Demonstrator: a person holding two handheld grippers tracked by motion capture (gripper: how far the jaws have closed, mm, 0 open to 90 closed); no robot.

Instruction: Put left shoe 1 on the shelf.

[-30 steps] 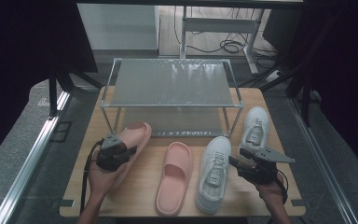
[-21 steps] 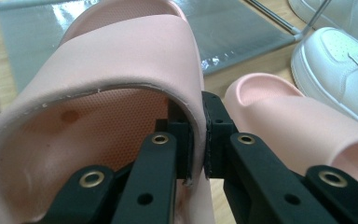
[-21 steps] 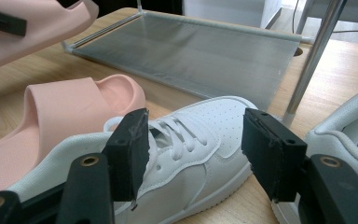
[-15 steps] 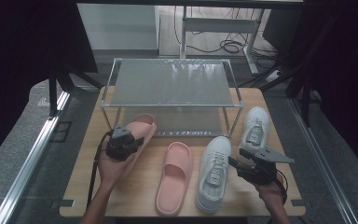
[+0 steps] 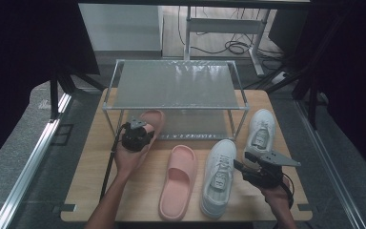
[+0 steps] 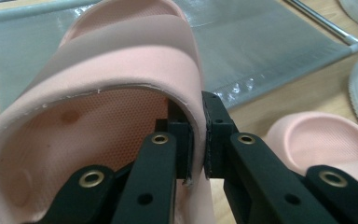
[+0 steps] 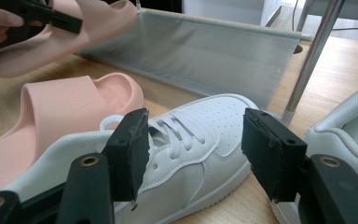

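**Mia:** While the left hand-held gripper (image 5: pixel 140 128) is up over the left side of the bench (image 5: pixel 95 191), what is it holding?

**Ben:** A pink slipper (image 5: pixel 148 125). Its two black jaws are pinched tight on the edge of the slipper's top band. You can see it best in the left gripper view, where the band (image 6: pixel 135 60) curves over the jaws and one jaw sits inside the slipper and one outside.

**Mia:** Where is that slipper?

**Ben:** It is lifted and tipped, with its toe end at the left front corner of the shoe rack (image 5: pixel 176 86). The toe points toward the rack's low shelf (image 5: pixel 190 126).

**Mia:** And the other pink slipper (image 5: pixel 178 183)?

**Ben:** That one lies flat on the bench, near the middle, just left of a white sneaker (image 5: pixel 218 177).

**Mia:** What about the right hand-held gripper (image 5: pixel 242 167)?

**Ben:** Its jaws are wide apart with nothing pinched. It sits on the near right side of the bench, just beside that white sneaker. In the right gripper view the sneaker (image 7: pixel 186 140) shows between the two pads, but the pads do not touch it.

**Mia:** Is there another sneaker?

**Ben:** Yes, a second white sneaker (image 5: pixel 261 131) lies farther right, by the rack's right leg.
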